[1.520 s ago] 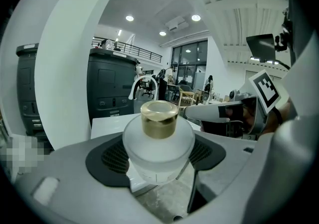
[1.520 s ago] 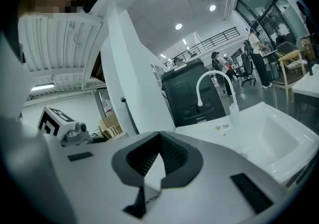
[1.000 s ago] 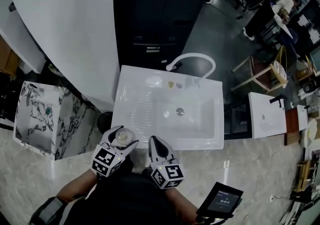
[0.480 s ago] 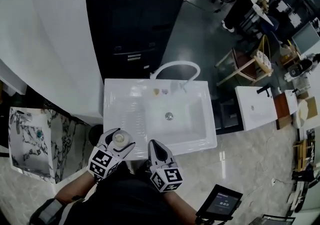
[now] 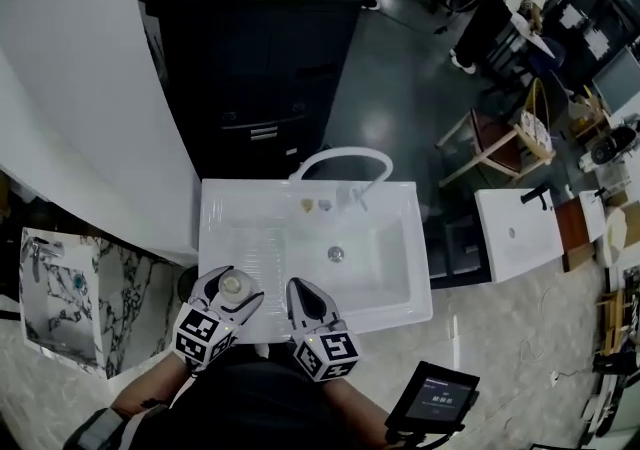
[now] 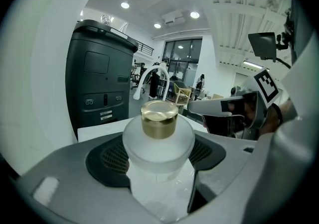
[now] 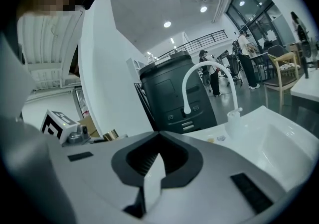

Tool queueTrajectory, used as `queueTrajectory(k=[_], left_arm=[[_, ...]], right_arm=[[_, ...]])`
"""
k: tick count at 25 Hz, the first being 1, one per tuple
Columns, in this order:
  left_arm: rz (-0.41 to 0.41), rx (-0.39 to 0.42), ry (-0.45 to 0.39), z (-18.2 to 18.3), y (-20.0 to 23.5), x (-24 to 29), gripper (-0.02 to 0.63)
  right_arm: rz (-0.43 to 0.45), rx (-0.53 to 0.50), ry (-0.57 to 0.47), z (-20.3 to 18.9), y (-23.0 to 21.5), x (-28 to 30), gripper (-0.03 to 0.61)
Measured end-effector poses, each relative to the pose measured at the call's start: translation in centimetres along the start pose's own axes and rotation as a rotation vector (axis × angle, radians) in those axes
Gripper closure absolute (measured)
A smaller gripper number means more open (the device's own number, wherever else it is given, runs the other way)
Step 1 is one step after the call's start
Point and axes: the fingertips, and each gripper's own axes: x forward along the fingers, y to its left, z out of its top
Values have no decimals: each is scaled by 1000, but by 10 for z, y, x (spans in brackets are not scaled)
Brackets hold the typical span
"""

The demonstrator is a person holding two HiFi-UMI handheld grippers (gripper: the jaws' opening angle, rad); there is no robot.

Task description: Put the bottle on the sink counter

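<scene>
Closer to the sink desk (image 5: 385, 308) than a second ago, both grippers: then short of its near rim, now overlapping it at 6 o'clock of the basin (image 5: 375, 238), the whole white top drawn nearer in the head view. Suggests a carry almost over and a set-down next, judging by position alone. On the left gripper (image 5: 231, 280), jaws partly open and clamped on the bottle (image 5: 236, 286), dark pads (image 6: 107, 157) pressed against its sides. Held over the ribbed drainboard (image 5: 245, 233) at the sink desk's 7 o'clock corner; impossible to tell whether already touching the surface or just above it. Just beside, at 3 o'clock of it, the right gripper (image 5: 299, 290), jaws shut tip to tip on nothing. As for the bottle itself: squat, frosted, rounded at the shoulder, topped by a short gold cap (image 6: 159, 117), upright, pale and translucent below the pads. Probably glass and slick, so worth lowering straight and level before any release. Farther off, a white arched faucet (image 5: 342, 154) at 12 o'clock of the basin and a black cabinet (image 5: 262, 58) behind it
</scene>
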Motion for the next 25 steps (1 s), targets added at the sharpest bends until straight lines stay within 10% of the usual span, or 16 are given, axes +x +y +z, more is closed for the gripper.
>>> queueTrajectory(k=[25], left_arm=[[262,-7,-21,27,112,68,278]], right_arm=[[130,25,60,7,-41,101,583]])
